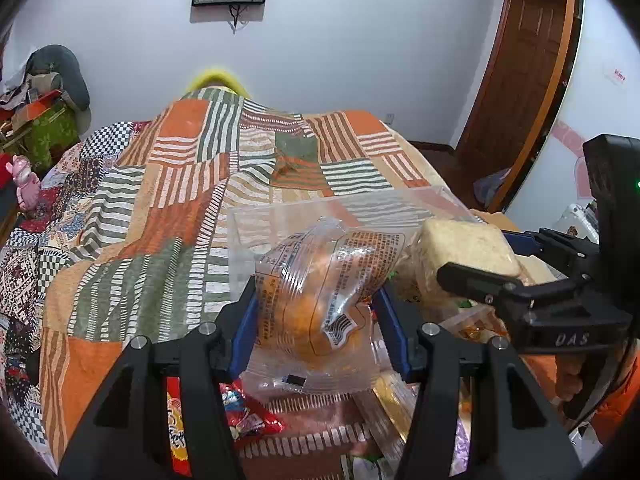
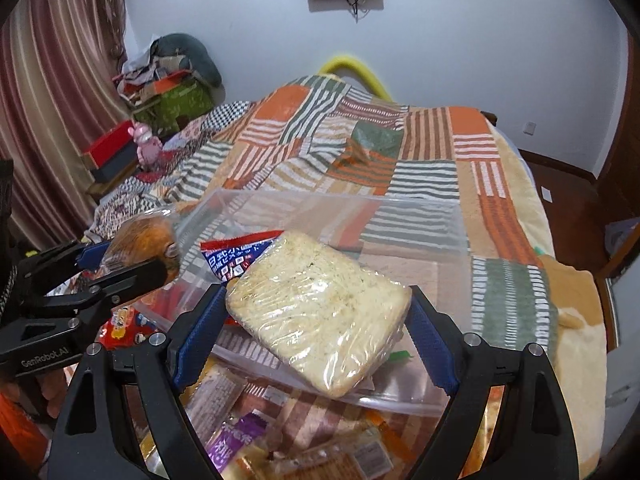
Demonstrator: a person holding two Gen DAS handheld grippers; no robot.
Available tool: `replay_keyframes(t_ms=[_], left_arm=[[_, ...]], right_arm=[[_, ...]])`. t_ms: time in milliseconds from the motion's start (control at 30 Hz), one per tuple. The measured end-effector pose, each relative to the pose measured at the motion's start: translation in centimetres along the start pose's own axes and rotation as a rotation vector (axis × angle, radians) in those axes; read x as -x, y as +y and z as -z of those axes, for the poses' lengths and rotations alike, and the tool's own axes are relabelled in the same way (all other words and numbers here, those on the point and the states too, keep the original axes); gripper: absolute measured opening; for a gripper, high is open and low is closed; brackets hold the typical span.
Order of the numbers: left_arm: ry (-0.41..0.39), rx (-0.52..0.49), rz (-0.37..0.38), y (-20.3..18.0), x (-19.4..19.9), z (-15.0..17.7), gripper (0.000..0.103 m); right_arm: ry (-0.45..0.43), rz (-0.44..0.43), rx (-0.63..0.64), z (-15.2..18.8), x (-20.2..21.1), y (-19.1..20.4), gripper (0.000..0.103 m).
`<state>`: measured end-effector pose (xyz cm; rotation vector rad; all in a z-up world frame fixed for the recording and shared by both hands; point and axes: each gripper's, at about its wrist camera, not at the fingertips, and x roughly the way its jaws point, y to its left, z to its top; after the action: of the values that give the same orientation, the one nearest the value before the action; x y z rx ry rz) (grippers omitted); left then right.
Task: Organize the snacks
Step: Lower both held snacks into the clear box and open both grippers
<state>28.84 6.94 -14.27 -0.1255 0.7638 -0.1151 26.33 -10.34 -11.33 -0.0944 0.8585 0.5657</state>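
My left gripper (image 1: 318, 300) is shut on a clear bag with an orange bun (image 1: 316, 304), held above the bed; it also shows at the left of the right wrist view (image 2: 132, 264), with the bun (image 2: 144, 240). My right gripper (image 2: 316, 308) is shut on a plastic-wrapped pale rice cracker block (image 2: 316, 312), held over a clear plastic bin (image 2: 420, 208). That block (image 1: 460, 244) and right gripper (image 1: 484, 268) show at the right of the left wrist view. A red-blue snack packet (image 2: 236, 258) lies in the bin.
A patchwork striped quilt (image 1: 168, 184) covers the bed. Loose snack packets lie below the grippers: a red one (image 1: 240, 412), a purple one (image 2: 232, 440) and tan ones (image 2: 212, 400). Clutter and boxes (image 2: 168, 88) stand at the far left. A wooden door (image 1: 520, 60) is at the right.
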Motion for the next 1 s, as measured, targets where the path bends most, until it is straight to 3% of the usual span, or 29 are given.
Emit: replay_keyframes(t_ms=[367, 667, 833, 1000], left_arm=[[0.022, -0.043, -0.016, -1.1, -1.2, 0.1, 0.060], [-0.037, -0.077, -0.018, -1.6, 2.2, 0.2, 0.070], [-0.055, -0.060, -0.069, 0.5, 4.7, 0.9, 0.083], [-0.044, -0.022, -0.140, 3.7, 6.0, 2.2, 0.089]], right_arm=[[0.033, -0.003, 0.000, 0.1, -0.6, -0.2, 0.087], [-0.032, 0.028, 0.023, 0.1, 2.4, -0.3, 0.088], [-0.077, 0.077, 0.035, 0.8, 4.6, -1.1, 0.089], [-0.083, 0.110, -0.001, 2.0, 6.2, -3.0, 0.089]])
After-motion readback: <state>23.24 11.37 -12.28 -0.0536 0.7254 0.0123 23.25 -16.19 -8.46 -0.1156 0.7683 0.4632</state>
